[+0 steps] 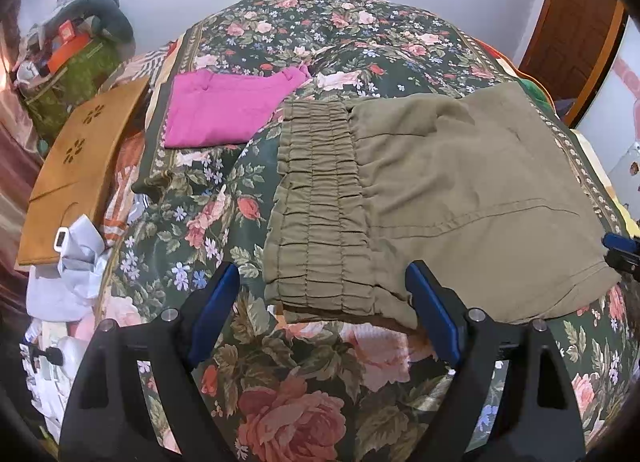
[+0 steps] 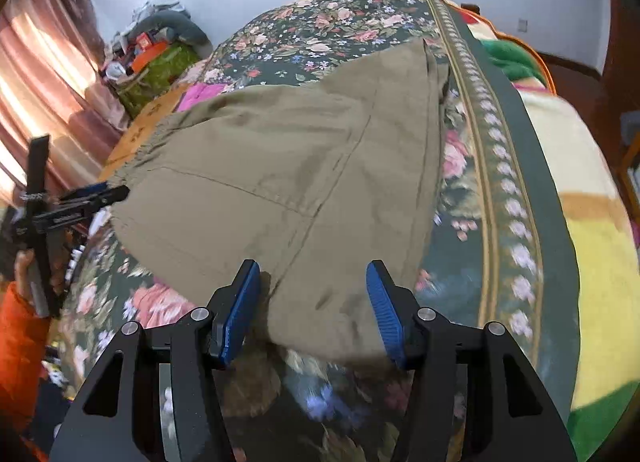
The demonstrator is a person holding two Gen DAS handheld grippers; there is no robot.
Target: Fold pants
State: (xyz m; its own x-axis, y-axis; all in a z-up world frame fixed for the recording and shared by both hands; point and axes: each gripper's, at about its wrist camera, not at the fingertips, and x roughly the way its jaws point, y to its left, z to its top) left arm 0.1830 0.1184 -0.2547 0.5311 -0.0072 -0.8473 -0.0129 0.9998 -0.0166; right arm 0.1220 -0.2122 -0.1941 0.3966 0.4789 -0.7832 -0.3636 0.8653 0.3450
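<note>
Olive pants [image 1: 460, 190] lie folded flat on a floral bedspread [image 1: 304, 382], with the gathered elastic waistband [image 1: 316, 214] toward the left. My left gripper [image 1: 322, 278] is open wide, its blue pads on either side of the waistband's near corner, and it presses on nothing. In the right wrist view the pants [image 2: 288, 166] fill the middle. My right gripper [image 2: 312, 268] stands partly open over their near edge, with the cloth lying loose between the pads. The left gripper [image 2: 116, 192] shows at the left edge, held by a hand in an orange sleeve [image 2: 20, 334].
A folded pink garment [image 1: 228, 106] lies farther back on the bed. A brown board [image 1: 80, 166] and white cloth [image 1: 68, 274] sit off the left side. Clutter [image 1: 80, 42] is piled by the curtain [image 2: 40, 82]. A striped blanket [image 2: 580, 202] runs along the bed's right edge.
</note>
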